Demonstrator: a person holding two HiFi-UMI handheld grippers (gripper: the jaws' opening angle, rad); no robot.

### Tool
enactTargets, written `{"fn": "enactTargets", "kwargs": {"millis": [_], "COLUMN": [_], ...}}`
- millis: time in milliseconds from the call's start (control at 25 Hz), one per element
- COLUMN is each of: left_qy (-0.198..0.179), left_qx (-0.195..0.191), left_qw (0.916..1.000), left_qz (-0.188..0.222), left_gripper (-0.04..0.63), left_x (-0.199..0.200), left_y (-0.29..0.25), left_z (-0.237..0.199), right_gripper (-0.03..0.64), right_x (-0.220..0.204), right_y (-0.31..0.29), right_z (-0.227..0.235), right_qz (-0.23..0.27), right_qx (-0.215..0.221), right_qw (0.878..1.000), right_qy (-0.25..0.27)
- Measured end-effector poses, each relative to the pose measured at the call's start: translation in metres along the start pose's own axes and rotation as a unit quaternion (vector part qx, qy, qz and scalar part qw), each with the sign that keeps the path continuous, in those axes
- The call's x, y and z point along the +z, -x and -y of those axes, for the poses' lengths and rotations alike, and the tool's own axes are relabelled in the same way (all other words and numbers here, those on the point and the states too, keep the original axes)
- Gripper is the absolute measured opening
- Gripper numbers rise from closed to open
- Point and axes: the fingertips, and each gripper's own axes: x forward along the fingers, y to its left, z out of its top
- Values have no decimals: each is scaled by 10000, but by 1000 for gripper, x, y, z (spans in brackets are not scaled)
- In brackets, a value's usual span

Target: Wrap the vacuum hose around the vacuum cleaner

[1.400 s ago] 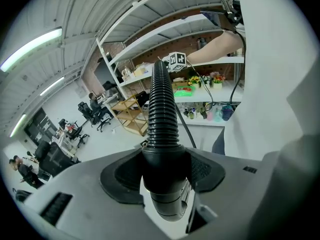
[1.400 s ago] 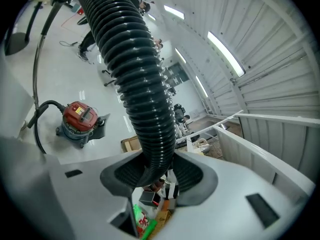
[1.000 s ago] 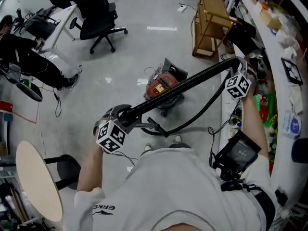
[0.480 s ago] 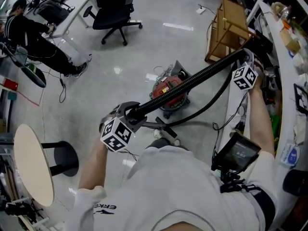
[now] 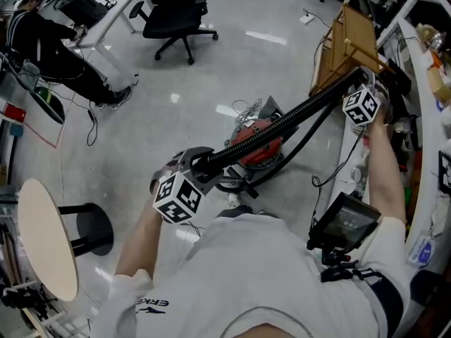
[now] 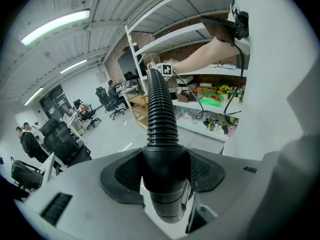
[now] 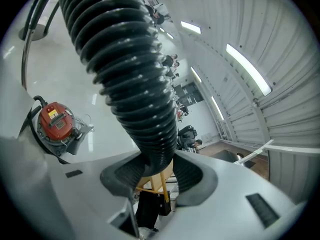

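**Vacuum hose (image 5: 282,122) spanned between two grippers above the cleaner**

The ribbed black vacuum hose runs straight and raised from the left gripper (image 5: 194,166) to the right gripper (image 5: 361,90). It crosses over the red vacuum cleaner (image 5: 259,152), which stands on the floor (image 5: 176,97) just ahead of the person's feet. In the left gripper view the jaws are clamped on the smooth cuff at the hose's end (image 6: 161,164). In the right gripper view the jaws are closed on the ribbed section (image 7: 135,84), with the cleaner (image 7: 55,124) well below. No turn is laid round the body yet.

*Doing the step well (judgement).*
- The stiff span probably has to come down to the level of the body before it can curve round it.
- One gripper can then serve as the low anchor while the other carries its end round the cleaner.
- The ribbing is likely to spring back, so light tension and a re-grip partway along should help.

*Surroundings and obstructions.*
- A thinner black line (image 5: 310,129) sags from near the right gripper to the cleaner's base and could tangle in the loop.
- A wooden rack (image 5: 345,37) stands just beyond the cleaner.
- Cluttered shelving (image 5: 423,83) hems in the right side.
- Loose wires (image 5: 246,108) lie beside the cleaner.
- An office chair (image 5: 173,9), a stool (image 5: 88,227) and a seated person (image 5: 42,41) are well apart.
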Motion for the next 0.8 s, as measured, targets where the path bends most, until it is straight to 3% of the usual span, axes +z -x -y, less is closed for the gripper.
{"fn": "enactTargets", "kwargs": {"millis": [520,800], "left_qy": [599,1222], "left_qx": [205,712], "left_qw": [9978,9872], "left_qz": [-212,-732], "left_gripper": [227,226], "left_x": [-4,-6], "left_y": [-3,-19], "left_z": [-29,-26], "right_gripper": [178,176], "right_x": [69,127], "right_y": [-89,-151], "right_z": [-29,-63], "right_qz": [443,1173], "right_qx": [515,983], "right_qw": [9974,9869], "right_qy": [224,510]}}
